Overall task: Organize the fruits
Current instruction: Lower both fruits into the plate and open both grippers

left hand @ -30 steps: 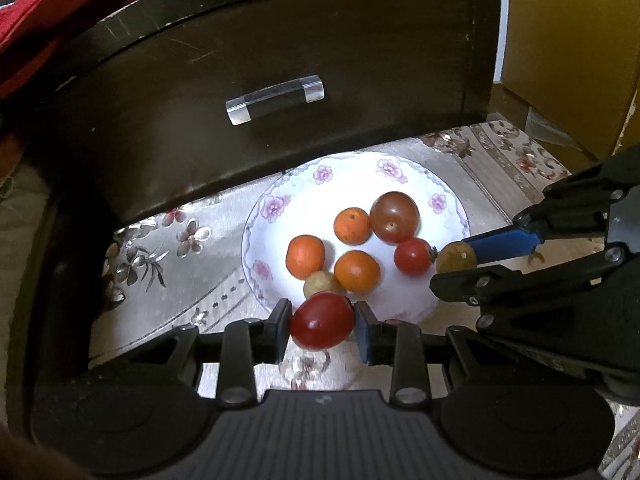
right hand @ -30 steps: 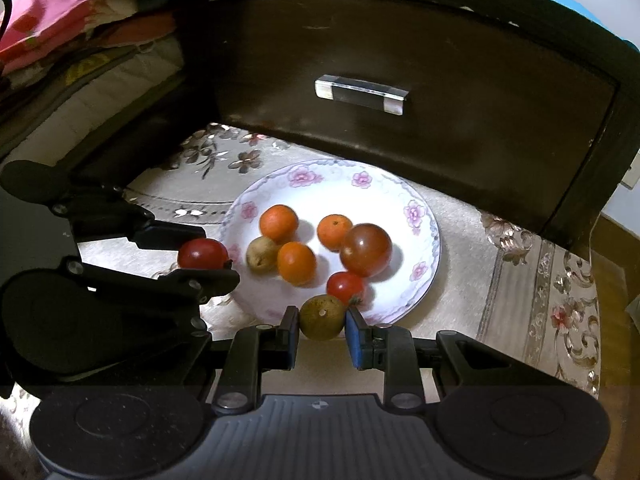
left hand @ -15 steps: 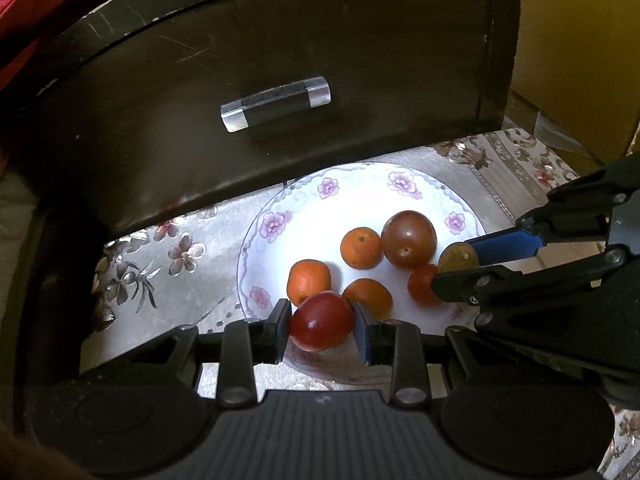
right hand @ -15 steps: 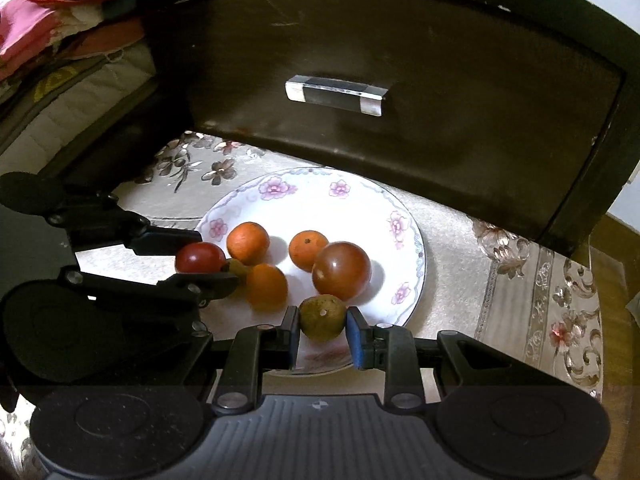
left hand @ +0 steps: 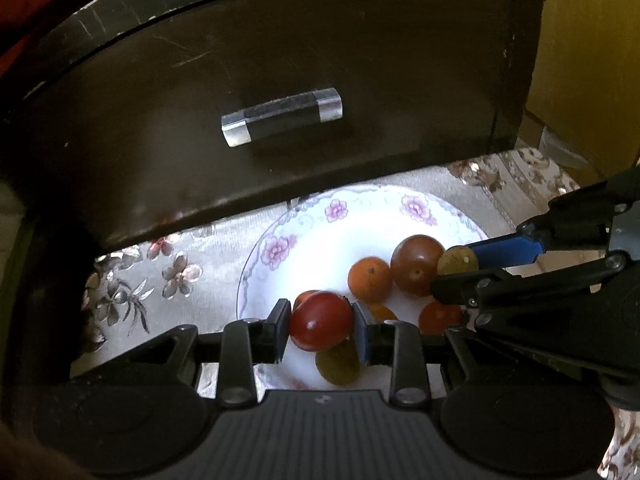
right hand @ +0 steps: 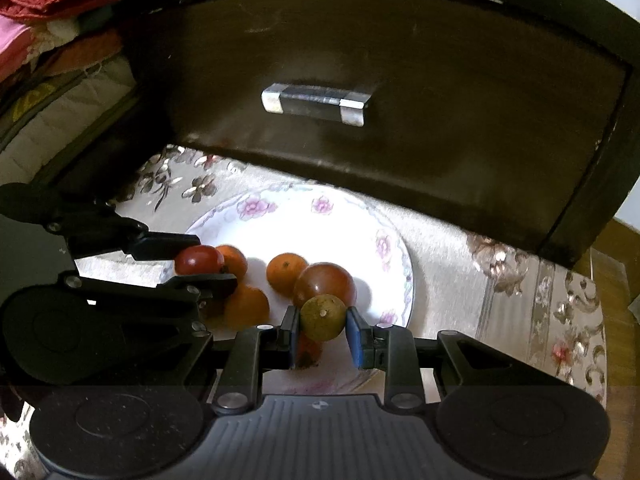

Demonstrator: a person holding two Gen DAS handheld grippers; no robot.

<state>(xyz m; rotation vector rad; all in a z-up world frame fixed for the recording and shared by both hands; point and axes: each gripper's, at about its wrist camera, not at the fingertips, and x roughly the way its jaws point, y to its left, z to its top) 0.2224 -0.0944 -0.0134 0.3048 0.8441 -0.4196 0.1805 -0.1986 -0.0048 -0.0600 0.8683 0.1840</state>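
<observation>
My left gripper (left hand: 321, 326) is shut on a red tomato (left hand: 320, 321) and holds it over the near left part of a white floral plate (left hand: 308, 236). My right gripper (right hand: 322, 320) is shut on a brownish-green round fruit (right hand: 322, 317) over the plate's (right hand: 288, 224) near side. On the plate lie small oranges (left hand: 369, 280), a large dark red tomato (left hand: 416, 263), a small red tomato (left hand: 440, 316) and a greenish fruit (left hand: 338, 364). The right gripper also shows in the left wrist view (left hand: 460, 270), the left gripper in the right wrist view (right hand: 200, 264).
A dark wooden drawer front (left hand: 280, 60) with a clear handle (left hand: 282, 116) stands just behind the plate. A flowered beige cloth (right hand: 500, 280) covers the surface. Red and pink fabrics (right hand: 60, 0) are piled at the far left.
Both grippers have moved forward over the plate with their fruit still held. The drawer front looks closer and larger.
</observation>
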